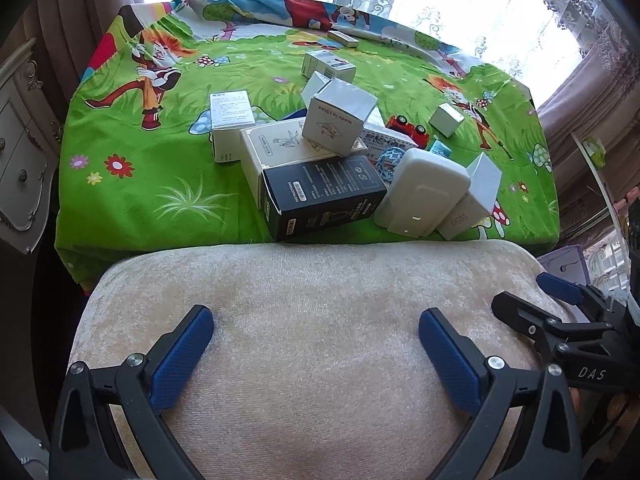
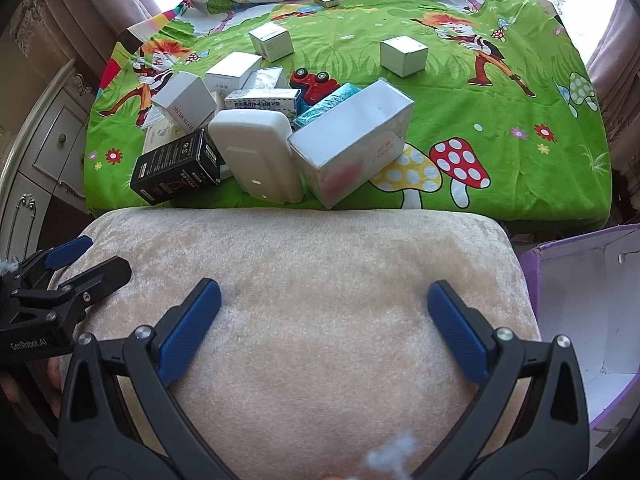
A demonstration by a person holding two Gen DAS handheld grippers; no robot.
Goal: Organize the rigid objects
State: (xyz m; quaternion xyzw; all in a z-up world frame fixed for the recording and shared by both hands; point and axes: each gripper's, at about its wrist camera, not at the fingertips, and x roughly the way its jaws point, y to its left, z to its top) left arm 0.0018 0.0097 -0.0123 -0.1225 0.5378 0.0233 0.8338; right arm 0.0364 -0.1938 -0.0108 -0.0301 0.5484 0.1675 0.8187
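Boxes lay heaped on the table (image 2: 520,152); both jaws released.
A purple bin (image 2: 580,304) at right looked empty; the boxes (image 2: 352,140) sat piled beyond the cushion (image 2: 300,280), under the left gripper (image 1: 316,336) and right gripper (image 2: 324,308).

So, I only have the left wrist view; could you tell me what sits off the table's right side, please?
Observer: A purple box, open on top and white inside, stands beside the cushion.
Operator: Thank you. Is the right gripper open?
Observer: Yes, the right gripper is wide open over the cushion and holds nothing.
Operator: And does the tilted box on top of the pile have any print on its other side?
Observer: The tilted box seems to read JIYIN MUSIC in red letters there.
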